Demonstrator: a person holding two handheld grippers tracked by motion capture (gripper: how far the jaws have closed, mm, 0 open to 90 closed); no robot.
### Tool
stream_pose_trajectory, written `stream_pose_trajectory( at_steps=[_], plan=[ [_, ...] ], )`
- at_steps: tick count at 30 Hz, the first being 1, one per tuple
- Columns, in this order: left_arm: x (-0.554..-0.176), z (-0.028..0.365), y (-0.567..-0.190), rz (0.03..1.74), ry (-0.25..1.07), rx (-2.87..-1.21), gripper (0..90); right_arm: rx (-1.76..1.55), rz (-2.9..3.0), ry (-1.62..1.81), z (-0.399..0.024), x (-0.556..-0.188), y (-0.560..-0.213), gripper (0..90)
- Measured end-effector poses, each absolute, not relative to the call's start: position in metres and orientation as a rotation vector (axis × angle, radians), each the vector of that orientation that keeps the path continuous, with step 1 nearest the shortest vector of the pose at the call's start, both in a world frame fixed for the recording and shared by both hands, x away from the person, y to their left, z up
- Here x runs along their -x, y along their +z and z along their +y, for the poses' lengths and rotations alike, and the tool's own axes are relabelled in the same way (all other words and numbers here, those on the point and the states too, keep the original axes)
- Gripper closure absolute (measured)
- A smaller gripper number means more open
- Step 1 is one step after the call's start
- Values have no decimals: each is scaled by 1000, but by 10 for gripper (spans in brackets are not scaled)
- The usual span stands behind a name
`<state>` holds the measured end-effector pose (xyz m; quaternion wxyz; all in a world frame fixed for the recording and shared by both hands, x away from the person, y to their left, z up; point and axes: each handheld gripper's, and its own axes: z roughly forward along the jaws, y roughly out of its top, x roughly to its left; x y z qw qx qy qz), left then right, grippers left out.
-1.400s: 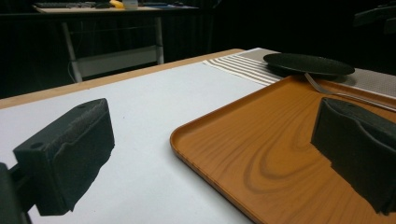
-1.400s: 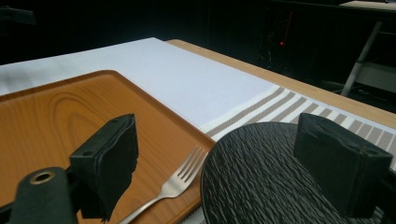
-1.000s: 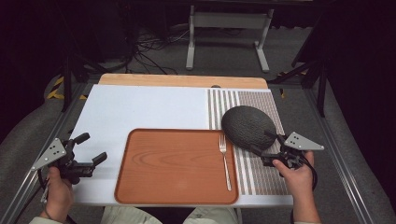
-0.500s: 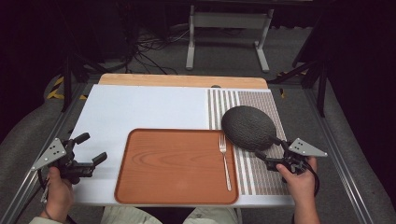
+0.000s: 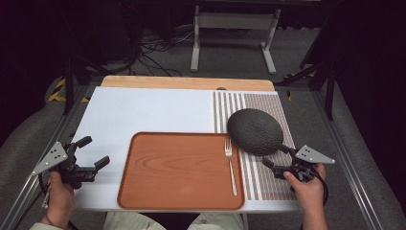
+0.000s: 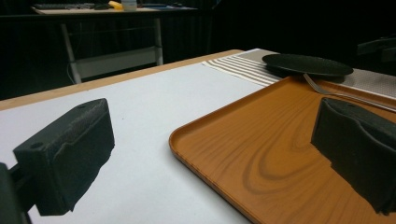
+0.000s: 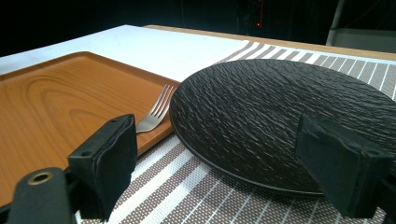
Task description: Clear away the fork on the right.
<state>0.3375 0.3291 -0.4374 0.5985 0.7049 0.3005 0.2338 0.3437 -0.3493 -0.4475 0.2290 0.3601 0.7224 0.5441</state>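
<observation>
A dark textured plate (image 5: pixel 254 131) is seen lying flat on the striped placemat (image 5: pixel 268 179) at the right side of the tabletop (image 5: pixel 143 110), its near-left edge just beside the tray's far-right corner. From the right gripper view the plate (image 7: pixel 289 112) is shown close ahead, its rough slate-like surface spread between the two black jaws. Just to its left, a silver fork (image 5: pixel 231 163) is laid along the right edge of the wooden tray (image 5: pixel 177 167), tines pointing away from the person; its tines (image 7: pixel 156 112) are seen right next to the plate's rim. The tray itself is set at the near middle of the white tabletop. The right gripper (image 5: pixel 277 160) is held just at the plate's near edge, jaws spread apart, nothing caught between them and the rim not touched, as far as can be judged. The left gripper (image 5: pixel 92 152) is held low at the left of the tray, well apart from the plate, its jaws wide apart too, with the tray's corner (image 6: pixel 261 158) framed between them in the left gripper view.
</observation>
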Motion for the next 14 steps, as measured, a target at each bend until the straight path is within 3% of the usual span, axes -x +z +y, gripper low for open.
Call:
stream_pose_trajectory(
  at_steps=[14],
  plan=[
    [-338,330,-438,699,541,-1630,1,-999,1983,1493,-350,-344,-447,139]
  ],
)
